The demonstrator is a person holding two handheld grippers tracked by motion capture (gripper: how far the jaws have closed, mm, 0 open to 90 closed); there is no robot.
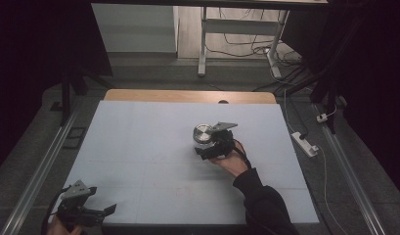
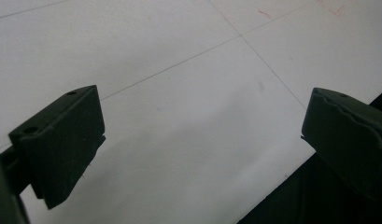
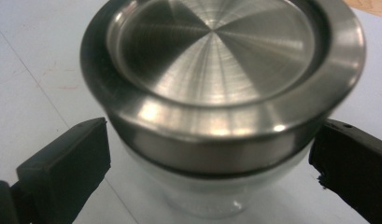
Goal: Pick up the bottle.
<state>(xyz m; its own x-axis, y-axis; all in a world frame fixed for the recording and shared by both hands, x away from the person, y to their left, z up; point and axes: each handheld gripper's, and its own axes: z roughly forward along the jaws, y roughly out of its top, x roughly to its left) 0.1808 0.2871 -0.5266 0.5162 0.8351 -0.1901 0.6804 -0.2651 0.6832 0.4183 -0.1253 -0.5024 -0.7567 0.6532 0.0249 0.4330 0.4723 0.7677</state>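
Two hand-held grippers — one extended forward, one held back at the near edge.

The right gripper point(image 1: 207, 147) is reached out past mid-surface, carried in the right hand point(image 1: 230, 159) on a dark-sleeved forearm entering from below; its jaws stand wide apart, one to each side, closed on nothing. The left gripper point(image 1: 97, 211) sits low at the near left corner — held in the left hand point(image 1: 65, 228), jaws pointing rightward and spread wide, with nothing between them.

The jar point(image 3: 212, 196) looks like clear glass under a brushed, glossy metal lid point(image 3: 216, 60). The table point(image 1: 139, 147) is matt, smooth, pale; its far edge is wood.
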